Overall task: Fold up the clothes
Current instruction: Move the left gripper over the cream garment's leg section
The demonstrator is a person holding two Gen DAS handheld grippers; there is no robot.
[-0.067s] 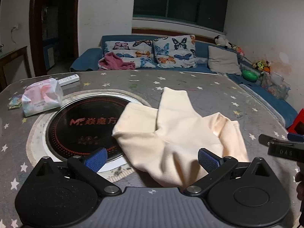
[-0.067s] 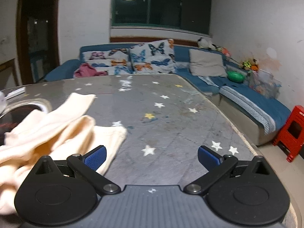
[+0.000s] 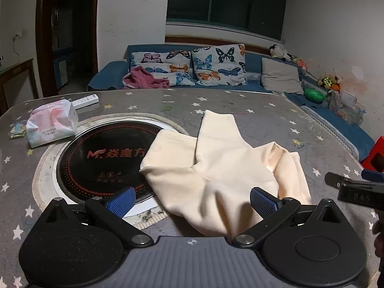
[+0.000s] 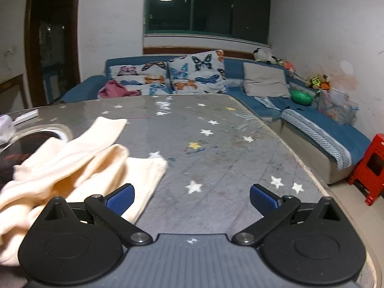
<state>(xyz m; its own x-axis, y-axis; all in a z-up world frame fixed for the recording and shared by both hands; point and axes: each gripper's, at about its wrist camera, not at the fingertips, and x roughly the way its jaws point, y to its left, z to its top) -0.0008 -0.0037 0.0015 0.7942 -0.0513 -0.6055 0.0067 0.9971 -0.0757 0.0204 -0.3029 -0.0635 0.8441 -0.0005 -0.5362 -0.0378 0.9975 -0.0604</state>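
A cream garment [image 3: 216, 168] lies crumpled on the grey star-patterned table [image 3: 264, 120], partly over the black round cooktop [image 3: 100, 158]. My left gripper [image 3: 192, 200] is open, just above the garment's near edge, holding nothing. The right gripper's tip shows at the right edge of the left wrist view [image 3: 355, 187]. In the right wrist view the garment [image 4: 72, 163] lies at the left. My right gripper [image 4: 192, 199] is open and empty, its left finger [image 4: 120, 198] over the garment's right edge.
A tissue pack [image 3: 51, 126] and a white remote [image 3: 85, 100] lie at the table's far left. A blue sofa [image 3: 187, 72] with butterfly cushions stands behind. A red stool [image 4: 369, 168] stands off the table's right edge.
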